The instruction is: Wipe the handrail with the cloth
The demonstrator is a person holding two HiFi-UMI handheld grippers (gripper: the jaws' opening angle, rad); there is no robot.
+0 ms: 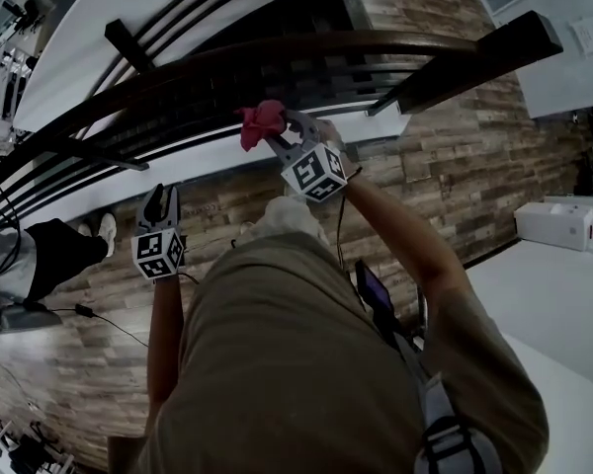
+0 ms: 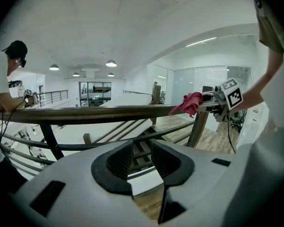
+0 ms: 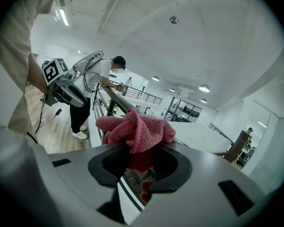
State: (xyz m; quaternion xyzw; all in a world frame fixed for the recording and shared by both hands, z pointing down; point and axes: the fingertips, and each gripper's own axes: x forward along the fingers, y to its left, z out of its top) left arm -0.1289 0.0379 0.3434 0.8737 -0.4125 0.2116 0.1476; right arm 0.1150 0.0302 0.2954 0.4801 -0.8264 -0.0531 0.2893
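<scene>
The room was a large, bright hall with a white ceiling [image 2: 132,27] set with round lamps [image 2: 111,63] and glass partitions [image 2: 203,79] at its far side. The floor [image 1: 455,156] was laid in wood planks of mixed brown tones, and a black cable [image 1: 109,326] trailed across it. A long, dark wooden handrail [image 1: 306,47] curved along the floor's edge, carried on dark posts [image 2: 47,138] with thinner bars beneath.

The person [image 1: 277,363] holding the tools wore an olive shirt and stood close to the rail. A second person [image 3: 92,91], in a white top and dark cap, stood farther along the same rail with hands on it. White boxes [image 1: 553,223] lay on a white surface off to the right.

Each gripper carried a cube printed with black-and-white square patterns. The right gripper [image 1: 282,131] was raised to the rail and pinched a bunched pink-red cloth [image 1: 262,121]. The cloth bulged out above the jaws and hung a little below them. It sat at the top of the handrail; the left gripper view showed it lying against the wood, though whether it pressed there could not be told. The left gripper [image 1: 158,200] was lower and to the left, short of the rail. Its jaws were spread with nothing between them, and the railing bars showed through the gap.
</scene>
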